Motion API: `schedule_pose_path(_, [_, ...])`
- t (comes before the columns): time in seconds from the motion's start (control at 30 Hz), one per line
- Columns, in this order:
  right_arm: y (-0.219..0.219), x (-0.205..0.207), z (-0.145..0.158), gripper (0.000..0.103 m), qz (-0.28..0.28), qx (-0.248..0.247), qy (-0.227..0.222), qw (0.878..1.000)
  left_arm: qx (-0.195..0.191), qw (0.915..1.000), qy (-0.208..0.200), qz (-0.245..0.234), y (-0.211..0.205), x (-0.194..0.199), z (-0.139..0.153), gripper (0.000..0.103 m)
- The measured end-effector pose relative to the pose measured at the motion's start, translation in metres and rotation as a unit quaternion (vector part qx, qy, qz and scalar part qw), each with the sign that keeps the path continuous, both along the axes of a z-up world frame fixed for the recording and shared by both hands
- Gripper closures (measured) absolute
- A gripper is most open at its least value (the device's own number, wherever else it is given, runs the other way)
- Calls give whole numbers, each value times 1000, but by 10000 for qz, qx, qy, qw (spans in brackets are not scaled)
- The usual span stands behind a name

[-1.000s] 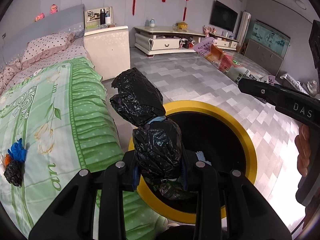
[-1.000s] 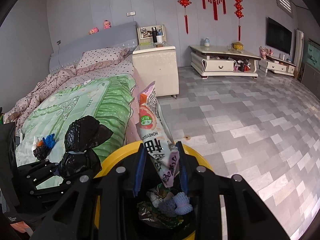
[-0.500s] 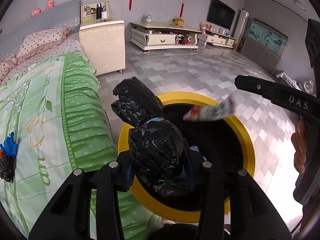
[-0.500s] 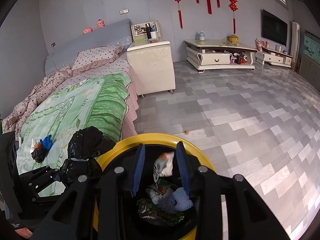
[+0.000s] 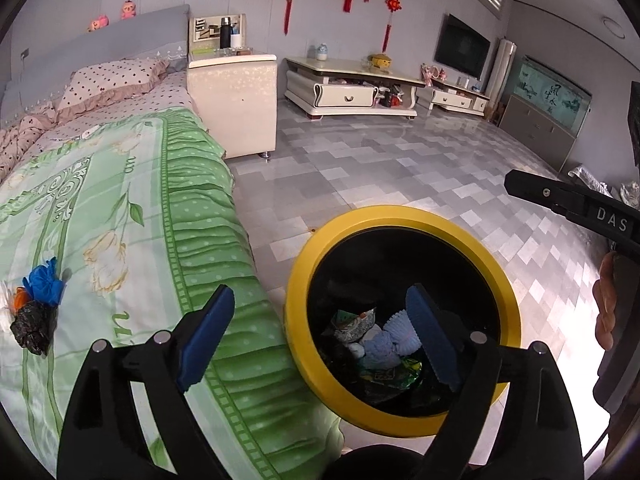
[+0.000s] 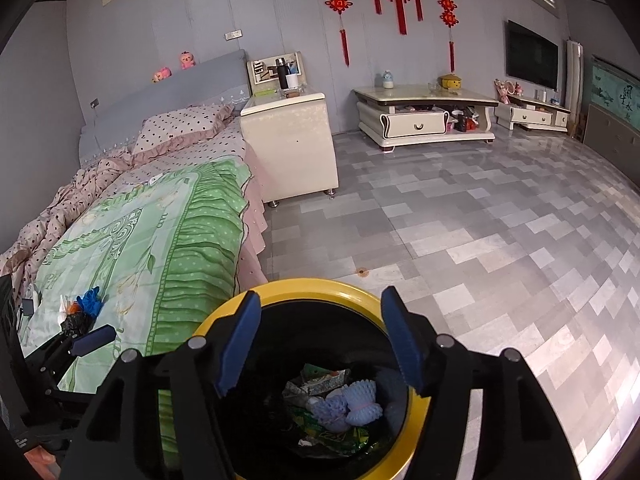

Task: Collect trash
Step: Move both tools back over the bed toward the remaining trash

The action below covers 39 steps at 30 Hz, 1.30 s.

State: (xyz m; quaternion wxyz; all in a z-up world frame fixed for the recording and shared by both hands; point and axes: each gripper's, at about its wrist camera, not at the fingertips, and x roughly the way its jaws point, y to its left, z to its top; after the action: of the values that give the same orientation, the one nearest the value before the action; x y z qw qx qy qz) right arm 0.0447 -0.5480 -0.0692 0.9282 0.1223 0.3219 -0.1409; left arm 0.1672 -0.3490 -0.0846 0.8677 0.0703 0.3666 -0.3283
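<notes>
A yellow-rimmed black trash bin (image 5: 404, 216) stands on the floor beside the bed; it also shows in the right wrist view (image 6: 320, 286). Inside lie wrappers and pale blue foam netting (image 5: 390, 340) (image 6: 348, 400). My left gripper (image 5: 320, 328) is open and empty, straddling the bin's near rim and the bed edge. My right gripper (image 6: 320, 332) is open and empty above the bin. A small pile of trash, a blue glove, an orange scrap and a black bag (image 5: 36, 308), lies on the green bedspread; it also shows in the right wrist view (image 6: 82, 308).
The bed with the green cover (image 5: 132, 232) fills the left. A cream nightstand (image 5: 236, 100) stands beyond it, and a TV cabinet (image 5: 352, 90) along the far wall. Grey tiled floor (image 6: 480, 220) spreads right of the bin.
My left gripper opened and the black bag it held is gone from its jaws. My right gripper let go of the snack wrapper, which fell into the bin, and opened wider.
</notes>
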Motion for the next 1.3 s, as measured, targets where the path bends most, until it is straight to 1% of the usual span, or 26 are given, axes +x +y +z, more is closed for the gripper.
schedule_pose_path(0.1, [8,1,7,37,50,9,-96,9999,-8,9999,-96,129,17,4,7,17])
schedule_pose_path(0.23, [22,3,16,34,171,-18,-198,9997,18,9992,-217,325,39,11,16,15])
schedule_pose_path(0.3, [29,4,22,31,280,-18,-274,9992,30,9987,-267,436,52,15,20,14])
schedule_pose_path(0.6, [83,25,43,28,829,-8,-534,9951,23,9926,-404,1149,127,41,31,14])
schedule_pose_path(0.77, [124,46,49,25,1241,-17,-585,9905,30,9866,-431,1574,174,57,35,14])
schedule_pose_path(0.87, [149,60,52,20,1499,16,-627,9867,41,9820,-434,1840,202,66,36,14])
schedule_pose_path(0.97, [175,73,52,20,1760,57,-623,9824,71,9768,-418,2097,230,76,35,14])
schedule_pose_path(1.1, [214,94,46,20,2124,84,-547,9756,151,9704,-410,2375,264,90,32,14])
schedule_pose_path(1.3, [265,126,26,20,2585,134,-327,9654,261,9610,-365,2728,311,111,22,14])
